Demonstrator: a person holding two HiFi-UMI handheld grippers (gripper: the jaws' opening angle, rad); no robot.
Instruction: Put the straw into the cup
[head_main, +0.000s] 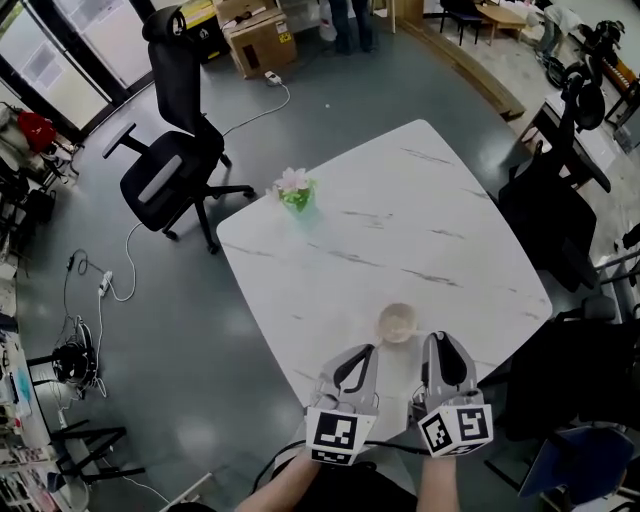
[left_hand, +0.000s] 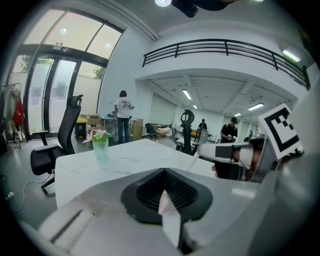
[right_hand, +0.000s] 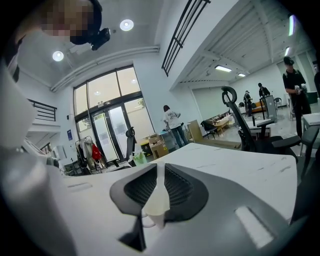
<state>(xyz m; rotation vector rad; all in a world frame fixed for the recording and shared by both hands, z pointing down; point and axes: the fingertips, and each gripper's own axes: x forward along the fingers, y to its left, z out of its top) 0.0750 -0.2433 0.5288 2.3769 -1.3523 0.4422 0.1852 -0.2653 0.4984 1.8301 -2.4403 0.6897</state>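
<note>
A pale paper cup (head_main: 397, 322) stands upright on the white marble table (head_main: 400, 230), near its front edge. Both grippers hover just behind it, side by side, pointing toward it. The left gripper (head_main: 362, 350) (left_hand: 165, 172) is shut on a thin white paper strip (left_hand: 169, 217), apparently the straw's wrapper. The right gripper (head_main: 440, 342) (right_hand: 159, 167) is shut on a whitish translucent straw (right_hand: 157, 197), which runs along the gap between its pads. In the left gripper view the right gripper (left_hand: 227, 157) shows at the right, close by.
A green cup of paper flowers (head_main: 296, 192) (left_hand: 100, 142) stands at the table's far left corner. Black office chairs stand to the left (head_main: 170, 170) and right (head_main: 550, 210) of the table. Cardboard boxes (head_main: 258, 38) and cables lie on the floor.
</note>
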